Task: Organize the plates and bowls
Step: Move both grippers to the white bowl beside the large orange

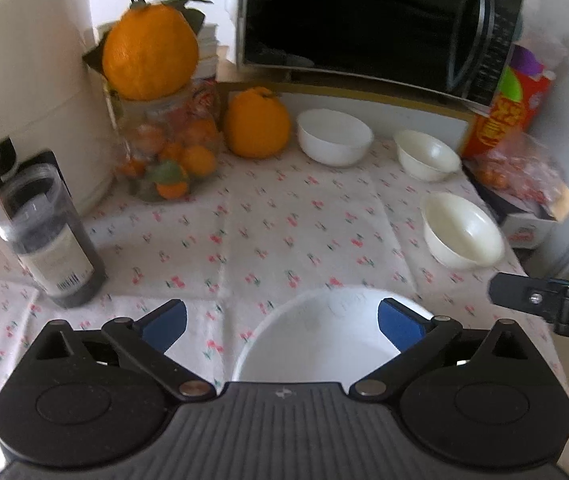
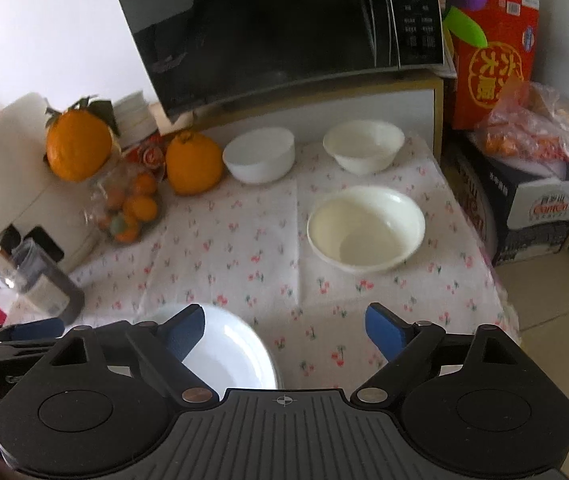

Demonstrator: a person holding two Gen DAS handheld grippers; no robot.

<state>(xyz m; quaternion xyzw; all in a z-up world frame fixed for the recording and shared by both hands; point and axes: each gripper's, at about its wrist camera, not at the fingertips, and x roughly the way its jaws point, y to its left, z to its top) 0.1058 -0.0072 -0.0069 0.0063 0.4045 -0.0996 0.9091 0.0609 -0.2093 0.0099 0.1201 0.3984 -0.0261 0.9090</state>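
- The left tongs [image 1: 282,322] stand wide open with nothing gripped; the shallow white glazed plate [image 1: 324,336] lies on the counter [image 1: 244,240] just below and between their blue pads, nearer the right-hand pad.
- The right tongs [image 2: 284,332] are also spread wide and empty; in their view the same white plate [image 2: 228,352] sits under their left pad, off to the left of their centre line.
- My reading: the next item is the large cream-white round bowl [image 2: 365,228], which lies straight ahead of the right tongs and well apart from them, so the right hand is the nearer one.
- Behind it stand a smaller cream bowl with a flared rim [image 2: 363,146] and a deeper plain white bowl [image 2: 259,154], side by side near the back edge, apart from each other.
- All the bowls are round, so no long axis matters; they look smooth, hard and slippery, probably glass or ceramic, so a rim grip seems needed.
- The counter wears a thin white cloth printed with small cherries, creased in folds.
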